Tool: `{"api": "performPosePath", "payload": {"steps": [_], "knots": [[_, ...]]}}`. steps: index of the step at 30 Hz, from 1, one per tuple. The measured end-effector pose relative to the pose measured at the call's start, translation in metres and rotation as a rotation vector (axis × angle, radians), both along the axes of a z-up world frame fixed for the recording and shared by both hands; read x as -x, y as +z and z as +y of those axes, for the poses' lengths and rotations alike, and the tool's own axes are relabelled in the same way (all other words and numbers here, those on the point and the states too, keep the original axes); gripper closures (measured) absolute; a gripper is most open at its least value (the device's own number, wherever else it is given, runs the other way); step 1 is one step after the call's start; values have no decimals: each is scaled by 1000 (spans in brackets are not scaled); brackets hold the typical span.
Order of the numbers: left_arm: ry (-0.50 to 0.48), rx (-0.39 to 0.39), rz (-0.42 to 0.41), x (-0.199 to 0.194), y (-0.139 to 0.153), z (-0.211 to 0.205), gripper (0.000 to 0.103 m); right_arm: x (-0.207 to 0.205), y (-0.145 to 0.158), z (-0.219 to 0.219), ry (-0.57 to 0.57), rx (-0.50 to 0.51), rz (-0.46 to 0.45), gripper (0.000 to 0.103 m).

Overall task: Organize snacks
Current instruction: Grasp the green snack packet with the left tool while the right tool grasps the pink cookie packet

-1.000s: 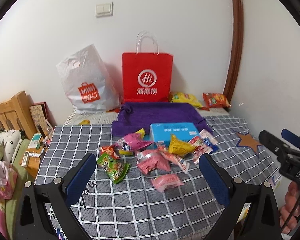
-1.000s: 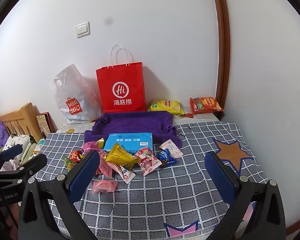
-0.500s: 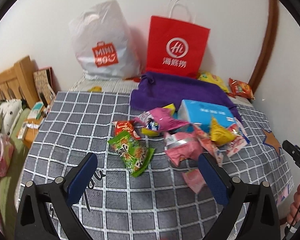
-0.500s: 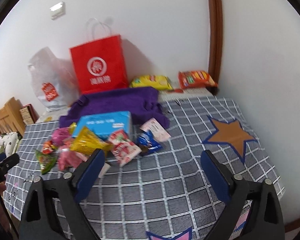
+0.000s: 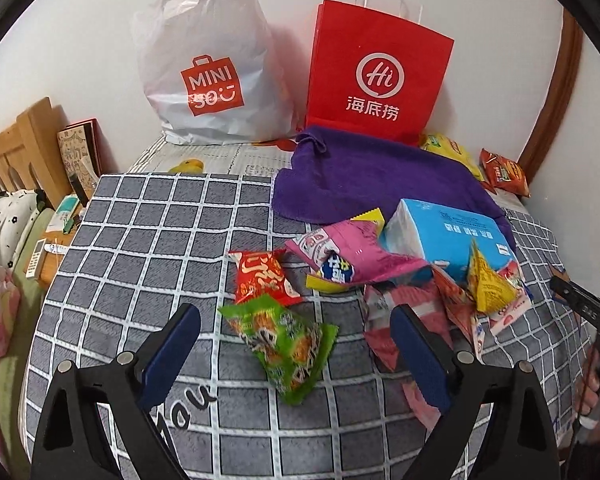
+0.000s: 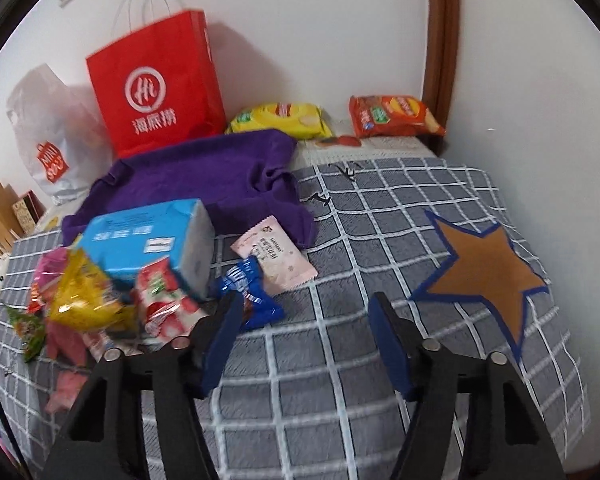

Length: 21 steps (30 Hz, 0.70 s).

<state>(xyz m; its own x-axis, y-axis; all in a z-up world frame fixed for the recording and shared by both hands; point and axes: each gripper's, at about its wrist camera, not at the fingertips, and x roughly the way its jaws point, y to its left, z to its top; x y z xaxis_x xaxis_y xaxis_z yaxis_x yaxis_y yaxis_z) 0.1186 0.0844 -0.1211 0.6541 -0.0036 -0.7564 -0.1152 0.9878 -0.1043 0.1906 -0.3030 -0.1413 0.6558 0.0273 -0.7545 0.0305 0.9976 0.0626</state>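
Left hand-held gripper [image 5: 296,344], closing loosely astride green packet [image 5: 286,340]: centre before pinching; right hand-held gripper [image 6: 306,320] closing on nothing.

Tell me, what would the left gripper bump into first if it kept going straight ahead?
Probably the green snack packet, which lies on the checked cloth between the closing jaws of the left gripper. Depth is hard to judge.

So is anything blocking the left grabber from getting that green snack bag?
No. The green snack bag lies flat on the checked blanket, between the left gripper's closing fingers, with nothing on top of it. The red packet only touches its far end.
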Motion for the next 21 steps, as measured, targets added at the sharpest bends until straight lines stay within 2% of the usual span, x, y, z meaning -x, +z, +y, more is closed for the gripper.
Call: {"api": "performPosePath", "payload": {"steps": [4,12,21], "knots": [[10,53,17,-12,-3,7,8,-29,-15,-2,17,0,28,39],[37,58,30,-25,-5,16,8,-72,-40,5,69,7,89,39],[42,69,41,-30,-6,26,8,-91,-53,23,134,48,132,40]]}}
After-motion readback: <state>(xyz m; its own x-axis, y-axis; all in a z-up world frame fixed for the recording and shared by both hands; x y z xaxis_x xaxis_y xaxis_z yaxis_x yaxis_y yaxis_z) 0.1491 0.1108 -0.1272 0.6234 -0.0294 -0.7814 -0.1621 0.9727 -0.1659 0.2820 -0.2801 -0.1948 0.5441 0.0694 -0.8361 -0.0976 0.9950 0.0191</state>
